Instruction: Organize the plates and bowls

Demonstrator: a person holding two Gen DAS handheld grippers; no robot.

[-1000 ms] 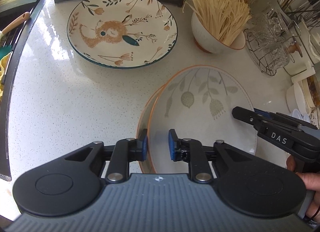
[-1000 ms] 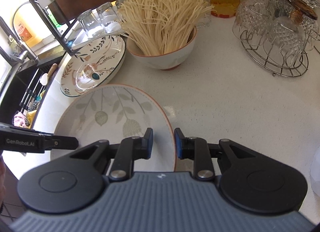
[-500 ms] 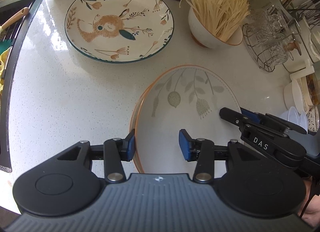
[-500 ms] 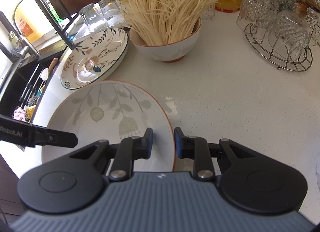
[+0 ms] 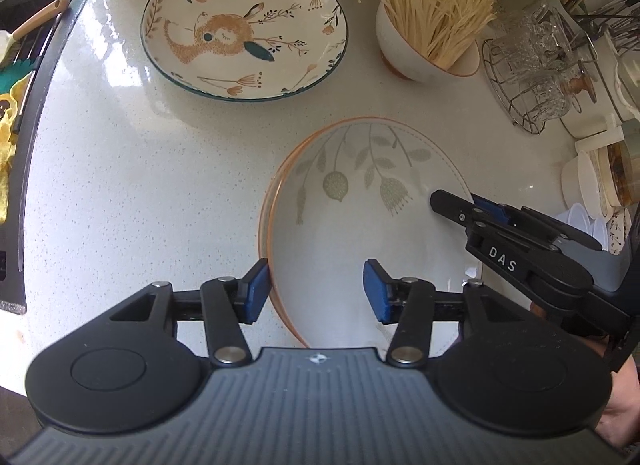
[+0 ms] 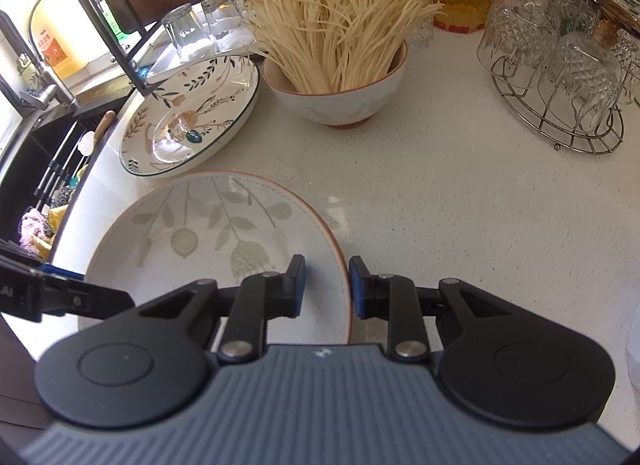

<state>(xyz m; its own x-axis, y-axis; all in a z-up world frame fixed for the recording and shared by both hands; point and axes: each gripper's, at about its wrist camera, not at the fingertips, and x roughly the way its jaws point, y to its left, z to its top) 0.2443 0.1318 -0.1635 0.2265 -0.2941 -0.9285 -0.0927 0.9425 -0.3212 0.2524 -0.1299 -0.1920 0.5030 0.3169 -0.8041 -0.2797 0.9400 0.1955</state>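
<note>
A white plate with grey-green leaf print and an orange rim [image 5: 360,201] sits on the white counter, also in the right wrist view [image 6: 216,233]. My left gripper [image 5: 316,291] is open, its jaws wide on either side of the plate's near left rim. My right gripper [image 6: 326,287] is shut on the plate's right rim, and shows in the left wrist view [image 5: 476,205]. A larger plate with a brown animal print and dark rim [image 5: 244,25] lies farther back left. A white bowl of enoki mushrooms [image 5: 424,45] stands behind.
A wire rack of upturned glasses [image 6: 560,77] stands at the right. A black shelf frame with upturned tumblers [image 6: 192,33] is behind the animal plate. The sink with utensils [image 6: 52,169] lies left. Stacked white dishes [image 5: 592,189] sit at the far right.
My left gripper has opened from the plate's left rim, its jaws spreading wide. My right gripper stays clamped on the right rim. The plate has barely moved.
</note>
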